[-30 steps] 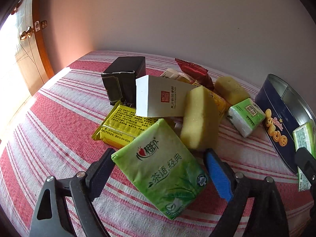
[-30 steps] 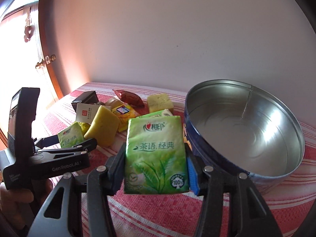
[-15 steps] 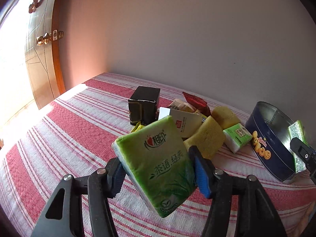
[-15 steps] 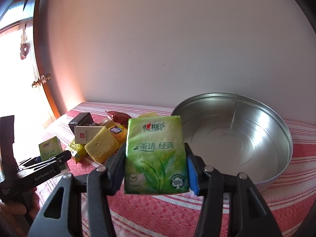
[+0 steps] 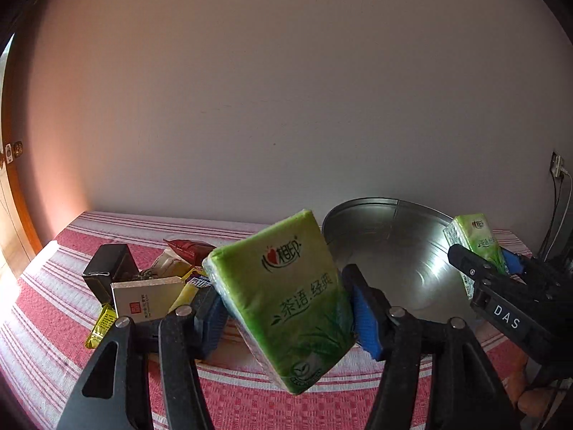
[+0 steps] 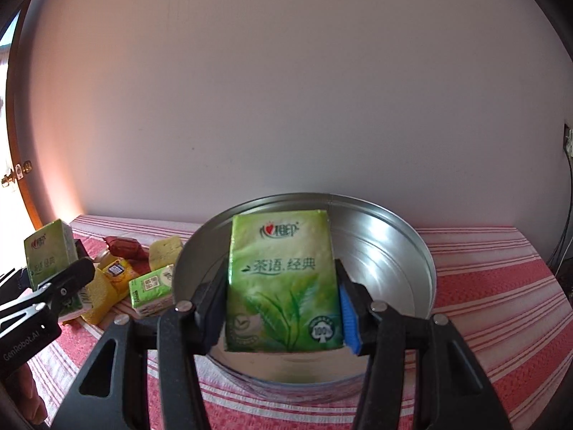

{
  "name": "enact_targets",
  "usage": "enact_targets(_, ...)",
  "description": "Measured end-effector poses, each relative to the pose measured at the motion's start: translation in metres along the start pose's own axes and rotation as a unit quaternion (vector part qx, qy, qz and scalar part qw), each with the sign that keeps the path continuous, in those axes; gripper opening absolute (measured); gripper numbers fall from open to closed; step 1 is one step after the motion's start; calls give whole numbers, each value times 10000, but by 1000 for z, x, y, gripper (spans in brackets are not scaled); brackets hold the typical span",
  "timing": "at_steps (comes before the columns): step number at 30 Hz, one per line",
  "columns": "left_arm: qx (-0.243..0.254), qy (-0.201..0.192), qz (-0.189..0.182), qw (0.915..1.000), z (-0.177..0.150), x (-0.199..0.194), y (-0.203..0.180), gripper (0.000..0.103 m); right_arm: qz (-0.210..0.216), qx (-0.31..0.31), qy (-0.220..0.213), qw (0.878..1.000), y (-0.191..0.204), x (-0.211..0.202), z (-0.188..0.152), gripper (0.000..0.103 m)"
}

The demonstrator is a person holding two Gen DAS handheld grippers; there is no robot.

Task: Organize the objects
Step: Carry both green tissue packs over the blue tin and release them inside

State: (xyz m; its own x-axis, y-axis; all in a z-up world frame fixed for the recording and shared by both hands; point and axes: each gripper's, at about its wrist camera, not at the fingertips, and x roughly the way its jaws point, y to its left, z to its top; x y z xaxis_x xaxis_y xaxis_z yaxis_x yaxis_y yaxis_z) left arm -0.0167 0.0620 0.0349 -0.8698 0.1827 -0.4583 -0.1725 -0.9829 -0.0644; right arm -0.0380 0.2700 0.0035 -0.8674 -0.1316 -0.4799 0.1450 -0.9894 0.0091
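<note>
My left gripper (image 5: pixel 286 308) is shut on a green tissue pack (image 5: pixel 283 297) and holds it tilted in the air, left of the round metal tin (image 5: pixel 386 247). My right gripper (image 6: pixel 283 294) is shut on a second green tissue pack (image 6: pixel 283 279), held upright over the tin's (image 6: pixel 394 236) open inside. The right gripper with its pack (image 5: pixel 476 243) shows at the right of the left wrist view. The left gripper's pack (image 6: pixel 50 254) shows at the left of the right wrist view.
On the red striped cloth (image 5: pixel 46 322) left of the tin lies a pile: a black box (image 5: pixel 107 268), a white box (image 5: pixel 143 301), yellow packets (image 5: pixel 102 326), a red wrapper (image 5: pixel 186 247), yellow sponges (image 6: pixel 164 247) and a small green tissue pack (image 6: pixel 152 288). A wall stands behind.
My left gripper has lifted its tissue pack off the table and swung right toward the tin. My right gripper has carried its pack over the tin's opening.
</note>
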Motion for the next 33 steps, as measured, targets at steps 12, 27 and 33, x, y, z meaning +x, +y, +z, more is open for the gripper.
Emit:
enact_targets(12,432,193,-286,9985,8,61,-71,62,-858,-148,247,9959,-53,37,-2,53)
enact_targets(27,354,225,-114,9991,9,83,-51,80,-550,-28,345,9979,-41,42,-3,68)
enact_targets(33,-99,-340,-28,9994,21,55,-9,102,-389,985,-426,9935,-69,7,5,101)
